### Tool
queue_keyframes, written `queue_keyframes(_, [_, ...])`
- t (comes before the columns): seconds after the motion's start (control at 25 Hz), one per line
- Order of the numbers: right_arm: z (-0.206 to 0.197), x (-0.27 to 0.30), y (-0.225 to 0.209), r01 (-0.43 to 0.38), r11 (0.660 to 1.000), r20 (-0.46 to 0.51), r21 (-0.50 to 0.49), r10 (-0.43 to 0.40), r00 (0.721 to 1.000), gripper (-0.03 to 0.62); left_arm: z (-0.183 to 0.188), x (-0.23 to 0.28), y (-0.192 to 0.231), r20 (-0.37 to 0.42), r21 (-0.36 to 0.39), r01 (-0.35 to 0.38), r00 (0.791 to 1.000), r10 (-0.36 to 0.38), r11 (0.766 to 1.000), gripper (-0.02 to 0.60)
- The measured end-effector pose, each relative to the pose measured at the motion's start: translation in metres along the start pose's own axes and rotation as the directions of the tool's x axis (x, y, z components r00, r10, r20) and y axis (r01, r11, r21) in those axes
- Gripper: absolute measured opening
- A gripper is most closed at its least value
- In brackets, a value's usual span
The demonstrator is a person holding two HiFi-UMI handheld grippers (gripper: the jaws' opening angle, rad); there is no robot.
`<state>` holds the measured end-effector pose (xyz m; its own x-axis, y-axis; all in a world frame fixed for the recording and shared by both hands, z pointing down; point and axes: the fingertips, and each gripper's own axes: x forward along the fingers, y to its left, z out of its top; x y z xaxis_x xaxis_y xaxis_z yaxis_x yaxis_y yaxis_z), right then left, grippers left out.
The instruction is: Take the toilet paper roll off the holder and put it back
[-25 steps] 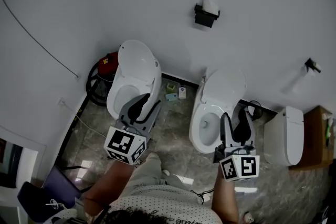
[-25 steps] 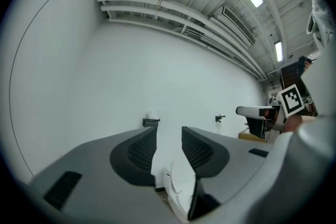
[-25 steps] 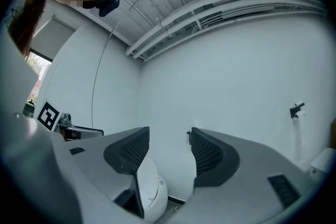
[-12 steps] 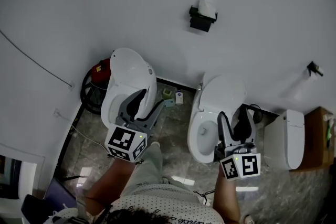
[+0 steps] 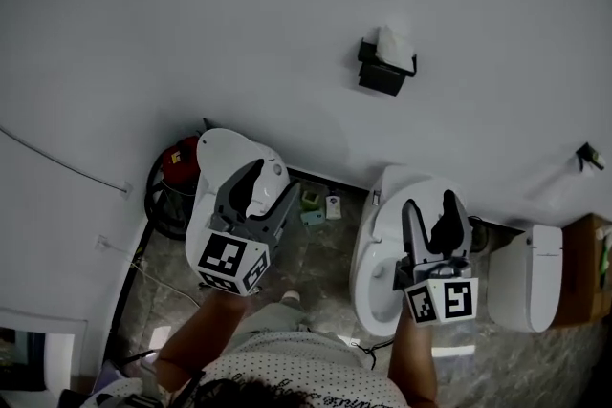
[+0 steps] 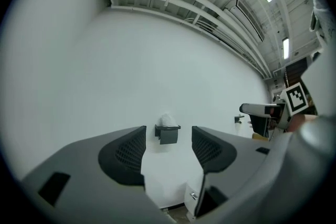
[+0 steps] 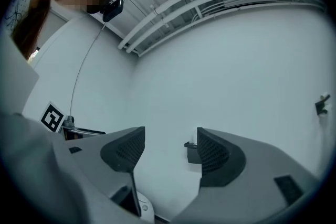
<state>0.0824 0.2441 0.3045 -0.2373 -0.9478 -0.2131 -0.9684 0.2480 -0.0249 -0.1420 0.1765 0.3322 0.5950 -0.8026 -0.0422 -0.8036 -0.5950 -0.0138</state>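
Note:
The white toilet paper roll (image 5: 393, 40) sits on top of a black holder (image 5: 382, 74) fixed high on the white wall. In the left gripper view the roll (image 6: 167, 120) and holder (image 6: 168, 134) show far off, framed between the jaws. My left gripper (image 5: 267, 183) is held up well short of the wall; its jaws are opening, with nothing between them. My right gripper (image 5: 430, 207) is open and empty, also far from the holder. In the right gripper view the holder (image 7: 191, 151) peeks out beside the right jaw, the roll hidden.
Two white toilets (image 5: 223, 162) (image 5: 378, 248) stand below the grippers against the wall, a third white fixture (image 5: 525, 277) to the right. A red canister (image 5: 183, 158) sits at the left, a wooden cabinet (image 5: 593, 268) at the far right, a small wall hook (image 5: 588, 155) above it.
Both grippers have risen toward the wall and their jaws have spread wider. The head view has tilted up, so the holder sits lower in the frame.

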Motion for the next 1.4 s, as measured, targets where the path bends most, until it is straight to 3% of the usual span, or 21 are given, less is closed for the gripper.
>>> queue_keyframes(0.44, [-0.027,0.098,-0.030,0.017,1.000,-0.031,0.026,-0.016,0.999,0.299,-0.019,0.086,0.069,-0.036,-0.029,-0.021,0.999,0.020,0.999,0.265])
queue_keyframes(0.84, [-0.031,0.193,-0.107,-0.069,0.997,0.011,0.026,0.069,0.998,0.295,-0.023,0.189,0.084,-0.041,-0.014,-0.086,0.996,0.085,0.996,0.286])
queue_keyframes(1.08, [-0.034,0.239,-0.151,-0.130,0.990,0.012,0.049,0.129,0.992,0.299,-0.016,0.243,0.091,-0.004,-0.039,-0.151,0.989,0.151,0.988,0.295])
queue_keyframes(1.4, [-0.045,0.274,-0.185,-0.125,0.990,0.000,0.072,0.125,0.992,0.302,-0.016,0.295,0.098,-0.027,0.000,-0.156,0.987,0.156,0.988,0.298])
